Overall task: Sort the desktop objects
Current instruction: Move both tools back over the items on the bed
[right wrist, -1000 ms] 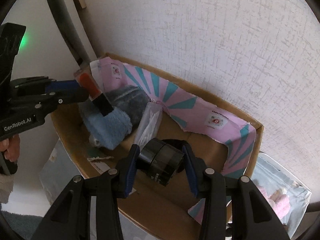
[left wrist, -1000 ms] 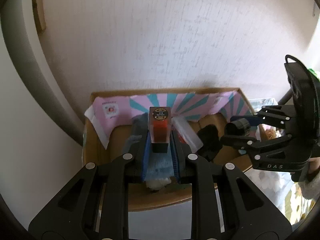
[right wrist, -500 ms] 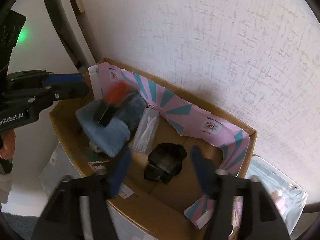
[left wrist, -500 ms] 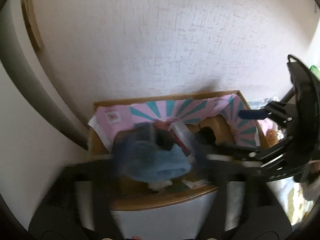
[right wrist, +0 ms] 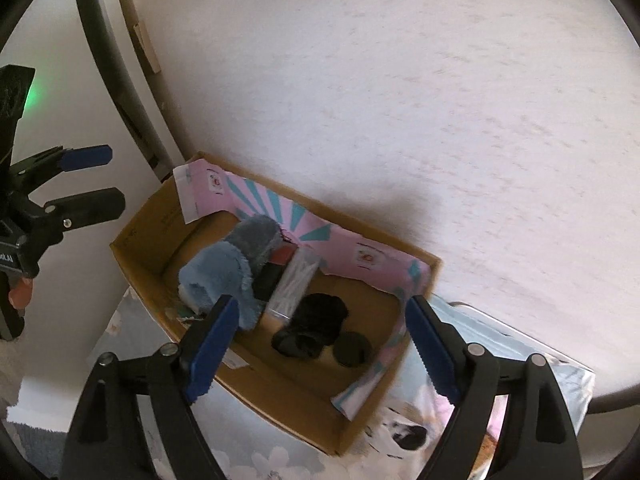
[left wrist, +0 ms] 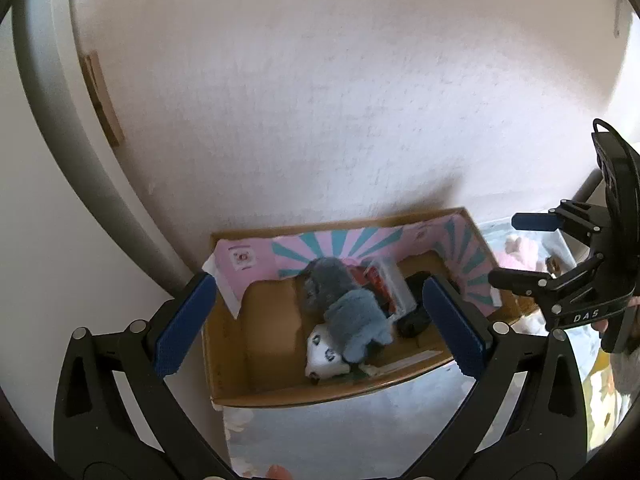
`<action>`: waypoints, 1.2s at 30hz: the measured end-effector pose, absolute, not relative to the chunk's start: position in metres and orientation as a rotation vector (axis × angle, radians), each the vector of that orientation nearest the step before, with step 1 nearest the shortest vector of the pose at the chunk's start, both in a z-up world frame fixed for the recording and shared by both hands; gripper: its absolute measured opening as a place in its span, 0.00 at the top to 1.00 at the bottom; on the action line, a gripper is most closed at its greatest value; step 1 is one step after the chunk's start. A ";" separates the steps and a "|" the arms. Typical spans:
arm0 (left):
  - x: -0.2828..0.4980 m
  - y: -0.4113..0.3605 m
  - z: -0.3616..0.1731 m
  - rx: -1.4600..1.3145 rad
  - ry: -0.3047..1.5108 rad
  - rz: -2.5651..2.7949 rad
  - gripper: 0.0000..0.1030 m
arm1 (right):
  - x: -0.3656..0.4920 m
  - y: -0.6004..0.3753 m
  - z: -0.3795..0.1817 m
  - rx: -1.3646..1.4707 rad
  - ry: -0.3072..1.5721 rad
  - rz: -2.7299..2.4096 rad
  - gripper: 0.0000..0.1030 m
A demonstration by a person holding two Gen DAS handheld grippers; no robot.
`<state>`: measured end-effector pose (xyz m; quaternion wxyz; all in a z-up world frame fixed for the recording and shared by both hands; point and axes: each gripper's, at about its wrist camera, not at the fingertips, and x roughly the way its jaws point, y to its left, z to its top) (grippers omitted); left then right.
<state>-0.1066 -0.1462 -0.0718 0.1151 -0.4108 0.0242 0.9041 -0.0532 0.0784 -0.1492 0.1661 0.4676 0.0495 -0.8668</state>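
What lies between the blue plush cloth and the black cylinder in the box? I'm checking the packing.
In the right wrist view, a clear plastic packet and a crumpled black item lie between them.

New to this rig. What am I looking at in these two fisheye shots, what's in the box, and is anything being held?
There is no robot arm. A person holds a hand-held gripper in each hand, and each gripper carries a fisheye camera that looks along its own jaws.

One shot comes from the left gripper, with the right gripper at its right edge. The other comes from the right gripper, with the left one at its left edge.

Both look down into a cardboard box against a wall. In it lie a blue fluffy cloth, a clear plastic case, a red and black bottle, a black cloth and a black jar.

Nothing is held. Both sets of jaws have just been opening and stand empty.
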 end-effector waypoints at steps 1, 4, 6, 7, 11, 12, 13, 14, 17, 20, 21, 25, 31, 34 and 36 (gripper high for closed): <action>-0.104 -0.145 -0.068 -1.193 0.074 2.651 0.00 | -0.051 0.082 -0.146 1.327 0.136 -2.476 0.20; -0.099 -0.139 -0.055 -1.158 0.086 2.655 0.00 | -0.041 0.099 -0.130 1.286 0.103 -2.504 0.20; -0.096 -0.135 -0.046 -1.130 0.084 2.647 0.00 | -0.033 0.115 -0.115 1.248 0.091 -2.536 0.20; -0.095 -0.132 -0.042 -1.114 0.080 2.640 0.00 | -0.030 0.124 -0.109 1.240 0.086 -2.549 0.20; -0.089 -0.116 -0.028 -1.072 0.091 2.639 0.00 | -0.019 0.159 -0.089 1.231 0.054 -2.602 0.20; -0.088 -0.111 -0.025 -1.064 0.093 2.638 0.00 | -0.015 0.169 -0.085 1.228 0.045 -2.618 0.20; -0.086 -0.104 -0.022 -1.051 0.096 2.635 0.00 | -0.011 0.179 -0.081 1.226 0.033 -2.631 0.20; -0.084 -0.098 -0.020 -1.040 0.101 2.628 0.00 | -0.006 0.188 -0.078 1.223 0.022 -2.646 0.20; -0.077 -0.073 -0.016 -1.001 0.142 2.617 0.00 | 0.006 0.211 -0.071 1.213 -0.008 -2.674 0.20; -0.072 -0.050 -0.013 -0.981 0.166 2.594 0.00 | 0.019 0.233 -0.069 1.219 -0.026 -2.688 0.20; -0.071 -0.043 -0.013 -0.979 0.169 2.584 0.00 | 0.023 0.241 -0.070 1.228 -0.018 -2.695 0.20; -0.063 -0.012 -0.013 -0.964 0.180 2.534 0.00 | 0.038 0.264 -0.072 1.247 0.000 -2.691 0.20; -0.047 0.041 -0.026 -0.951 0.200 2.451 0.00 | 0.057 0.291 -0.086 1.291 0.086 -2.670 0.20; -0.041 0.072 -0.045 -0.977 0.185 2.392 0.00 | 0.069 0.304 -0.102 1.323 0.069 -2.650 0.20; -0.039 0.093 -0.061 -0.996 0.181 2.359 0.02 | 0.077 0.309 -0.117 1.338 0.038 -2.636 0.20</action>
